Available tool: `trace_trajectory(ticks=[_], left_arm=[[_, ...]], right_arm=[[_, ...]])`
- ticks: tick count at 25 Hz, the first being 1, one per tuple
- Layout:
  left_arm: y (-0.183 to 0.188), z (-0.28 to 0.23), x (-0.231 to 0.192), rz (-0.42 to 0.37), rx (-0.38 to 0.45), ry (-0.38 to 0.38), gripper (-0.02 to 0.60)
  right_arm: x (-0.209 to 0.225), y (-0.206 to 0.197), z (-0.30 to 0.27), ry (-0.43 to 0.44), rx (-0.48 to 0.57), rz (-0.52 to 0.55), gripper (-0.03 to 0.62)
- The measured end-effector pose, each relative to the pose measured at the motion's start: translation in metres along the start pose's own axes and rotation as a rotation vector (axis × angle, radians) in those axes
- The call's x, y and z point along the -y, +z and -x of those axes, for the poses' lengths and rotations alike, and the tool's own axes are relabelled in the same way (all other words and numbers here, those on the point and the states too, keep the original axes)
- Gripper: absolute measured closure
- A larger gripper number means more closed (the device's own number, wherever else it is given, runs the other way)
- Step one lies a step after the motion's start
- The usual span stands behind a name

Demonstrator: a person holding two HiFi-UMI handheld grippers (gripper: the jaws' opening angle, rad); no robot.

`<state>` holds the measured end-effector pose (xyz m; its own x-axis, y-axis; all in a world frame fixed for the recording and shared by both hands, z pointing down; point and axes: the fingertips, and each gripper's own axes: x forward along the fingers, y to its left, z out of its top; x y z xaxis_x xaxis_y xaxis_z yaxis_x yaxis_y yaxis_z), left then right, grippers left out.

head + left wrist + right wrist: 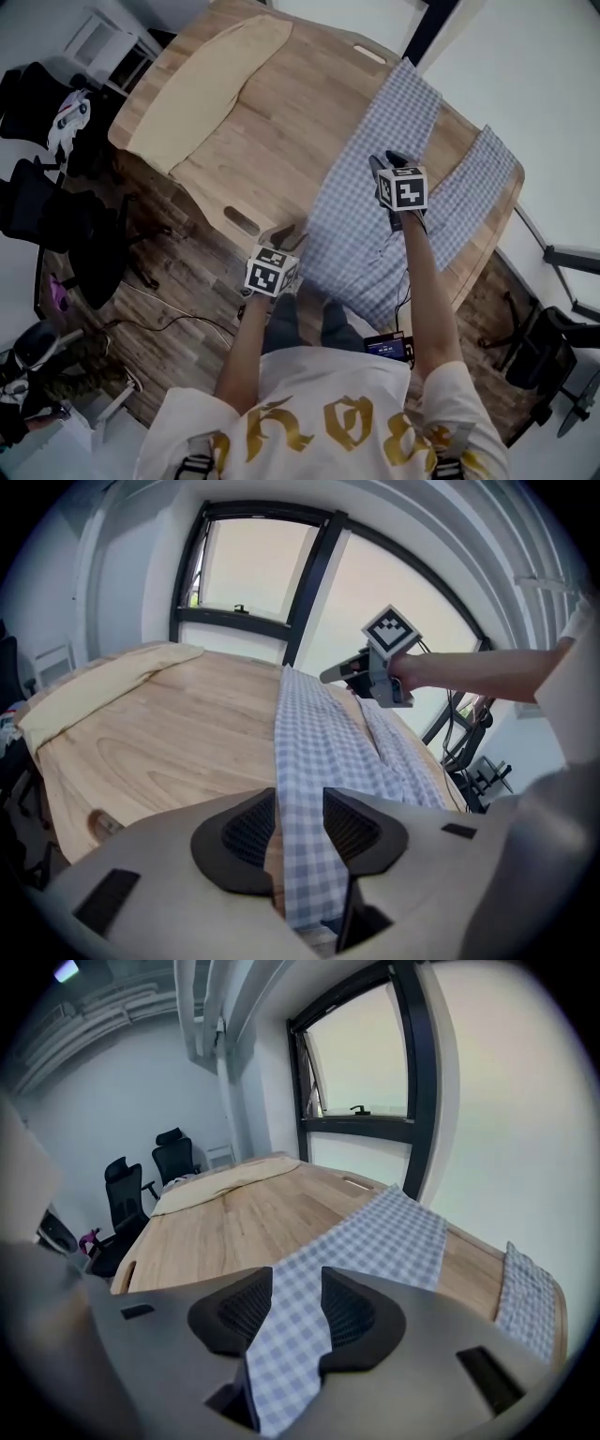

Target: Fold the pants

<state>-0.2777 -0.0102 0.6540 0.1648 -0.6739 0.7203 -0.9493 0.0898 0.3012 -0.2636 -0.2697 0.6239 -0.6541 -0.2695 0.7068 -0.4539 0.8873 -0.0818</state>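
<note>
Blue-and-white checked pants (375, 187) lie spread on the wooden table (281, 122), one leg (398, 103) running to the far edge and the other leg (483, 183) out to the right. My left gripper (286, 234) is at the near table edge by the waist's left corner. In the left gripper view its jaws (300, 827) stand apart with a strip of the pants (319, 733) between them, unpinched. My right gripper (386, 161) hovers over the middle of the pants. Its jaws (296, 1312) are also apart, with checked cloth (394, 1232) lying loose between them.
A cream cloth (206, 84) covers the table's far left corner. Black office chairs (37, 103) stand on the left, and more chair bases (553, 328) on the right. A small device (389, 347) hangs at the person's waist. Windows (253, 574) lie beyond the table.
</note>
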Motion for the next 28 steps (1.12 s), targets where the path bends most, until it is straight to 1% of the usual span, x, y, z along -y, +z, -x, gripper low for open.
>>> trace_trajectory(ticks=[3, 6, 8, 13, 18, 20, 21, 22, 23, 24, 26, 28], left_arm=[[-0.014, -0.005, 0.002, -0.004, -0.058, -0.013, 0.380], [-0.021, -0.010, 0.000, -0.021, -0.107, -0.009, 0.377], [-0.022, -0.012, -0.003, -0.027, -0.136, -0.007, 0.377], [-0.018, -0.019, -0.012, -0.039, -0.167, -0.026, 0.377], [-0.012, -0.031, -0.014, -0.086, -0.208, -0.045, 0.379], [-0.013, -0.038, -0.018, -0.105, -0.238, -0.039, 0.404], [-0.016, -0.042, -0.021, -0.119, -0.264, -0.030, 0.431], [-0.020, -0.045, -0.023, -0.139, -0.297, -0.020, 0.482], [-0.025, -0.048, -0.024, -0.161, -0.328, -0.014, 0.519], [-0.029, -0.051, -0.024, -0.178, -0.352, -0.015, 0.525], [-0.035, -0.055, -0.021, -0.174, -0.367, -0.036, 0.534], [-0.036, -0.056, -0.017, -0.133, -0.355, -0.063, 0.538]], right_arm=[[-0.001, 0.010, -0.030, 0.024, -0.035, -0.026, 0.368], [0.003, 0.025, -0.057, 0.000, -0.055, -0.027, 0.367], [0.005, 0.031, -0.072, -0.017, -0.076, -0.049, 0.365], [0.004, 0.024, -0.107, -0.015, -0.139, -0.100, 0.344], [0.016, 0.017, -0.126, -0.070, -0.179, -0.093, 0.344], [0.018, 0.017, -0.132, -0.090, -0.186, -0.070, 0.361], [0.019, 0.017, -0.134, -0.096, -0.184, -0.060, 0.379], [0.020, 0.017, -0.135, -0.098, -0.178, -0.056, 0.388], [0.022, 0.017, -0.136, -0.099, -0.169, -0.058, 0.404], [0.023, 0.017, -0.136, -0.100, -0.161, -0.063, 0.437], [0.025, 0.017, -0.136, -0.095, -0.162, -0.067, 0.545], [0.026, 0.016, -0.136, -0.076, -0.173, -0.069, 0.560]])
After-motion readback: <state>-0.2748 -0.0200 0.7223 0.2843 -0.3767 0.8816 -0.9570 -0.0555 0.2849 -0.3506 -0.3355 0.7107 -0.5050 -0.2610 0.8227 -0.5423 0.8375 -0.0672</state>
